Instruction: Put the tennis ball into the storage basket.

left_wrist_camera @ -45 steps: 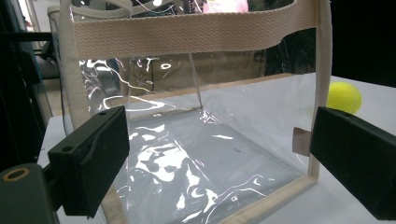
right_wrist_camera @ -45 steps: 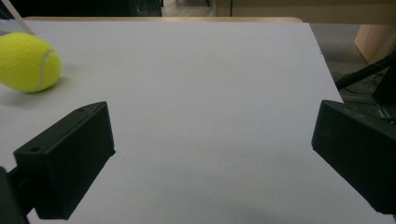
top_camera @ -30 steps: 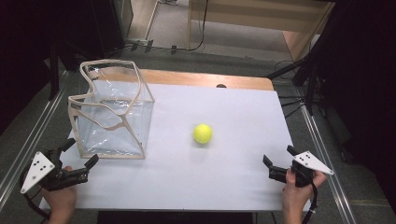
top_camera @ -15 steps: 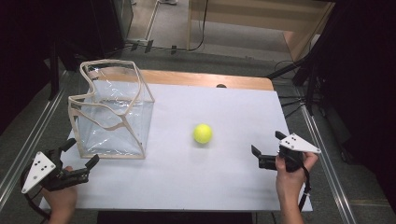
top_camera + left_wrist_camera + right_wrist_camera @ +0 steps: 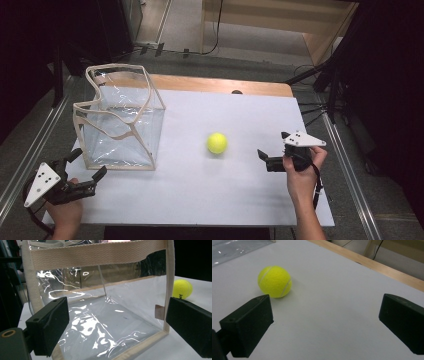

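High view first: the tennis ball [image 5: 217, 143] sits on the white table [image 5: 210, 200] near its middle, and my right gripper [image 5: 264, 159] is the nearer of my two, level with the ball and off to its right, jaws pointed across at it. Those jaws stand wide apart with nothing between them. In the right gripper view the ball [image 5: 274, 281] lies ahead and toward my left jaw, not centred in the gap, so I judge the reach needs a swing that way before any closing (a ball has no long axis, so the angle of approach hardly matters).

My left gripper [image 5: 86, 179] hovers at the table's near left corner, jaws also spread and empty, facing the clear bag [image 5: 120, 125] with its cream webbing trim. The bag stands upright, mouth up, well left of the ball. From the left gripper view the bag's [image 5: 105, 315] near wall is just ahead, and the ball [image 5: 182, 288] peeks past its right edge.
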The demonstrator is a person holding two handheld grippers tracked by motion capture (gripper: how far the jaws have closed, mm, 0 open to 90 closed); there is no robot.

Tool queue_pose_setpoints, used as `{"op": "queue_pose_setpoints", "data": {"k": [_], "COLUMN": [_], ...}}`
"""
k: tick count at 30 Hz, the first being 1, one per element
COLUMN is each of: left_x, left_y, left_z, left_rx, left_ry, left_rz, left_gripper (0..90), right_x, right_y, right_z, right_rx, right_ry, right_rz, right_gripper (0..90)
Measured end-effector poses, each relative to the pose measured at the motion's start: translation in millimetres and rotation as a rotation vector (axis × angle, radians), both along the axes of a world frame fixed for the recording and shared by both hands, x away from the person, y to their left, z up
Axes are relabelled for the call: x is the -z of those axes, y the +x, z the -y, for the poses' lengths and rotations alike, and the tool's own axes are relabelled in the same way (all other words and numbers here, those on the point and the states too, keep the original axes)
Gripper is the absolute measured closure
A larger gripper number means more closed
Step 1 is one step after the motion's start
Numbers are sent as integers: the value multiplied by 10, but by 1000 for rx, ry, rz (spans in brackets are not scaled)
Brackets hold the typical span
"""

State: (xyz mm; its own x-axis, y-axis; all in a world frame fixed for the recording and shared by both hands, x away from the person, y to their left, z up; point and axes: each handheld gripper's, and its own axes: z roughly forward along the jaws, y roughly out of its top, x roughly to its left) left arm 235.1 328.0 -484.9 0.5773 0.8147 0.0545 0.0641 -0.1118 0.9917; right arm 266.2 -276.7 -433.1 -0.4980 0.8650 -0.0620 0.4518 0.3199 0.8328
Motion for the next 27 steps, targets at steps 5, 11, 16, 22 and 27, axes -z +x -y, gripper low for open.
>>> {"op": "queue_pose_setpoints", "data": {"k": [5, 11, 16, 22, 27], "left_x": [0, 0, 1, -1, -1], "left_y": [1, 3, 4, 3, 3], "left_z": [0, 0, 1, 0, -1], "left_rx": [1, 2, 3, 3, 4], "left_ry": [-1, -3, -4, -2, -1], "left_rz": [0, -1, -1, -2, -2], "left_gripper": [54, 54, 54, 53, 53], "right_x": [-48, -95, -117, -149, -161], "right_y": [98, 205, 286, 370, 440], "right_z": [-92, -201, -273, -367, -447], "right_rx": [-35, -72, -103, -123, -158], "right_ry": [-17, -30, -50, -68, -87], "right_rz": [-13, -33, -44, -68, -89], "right_gripper": [0, 0, 0, 0, 0]}}
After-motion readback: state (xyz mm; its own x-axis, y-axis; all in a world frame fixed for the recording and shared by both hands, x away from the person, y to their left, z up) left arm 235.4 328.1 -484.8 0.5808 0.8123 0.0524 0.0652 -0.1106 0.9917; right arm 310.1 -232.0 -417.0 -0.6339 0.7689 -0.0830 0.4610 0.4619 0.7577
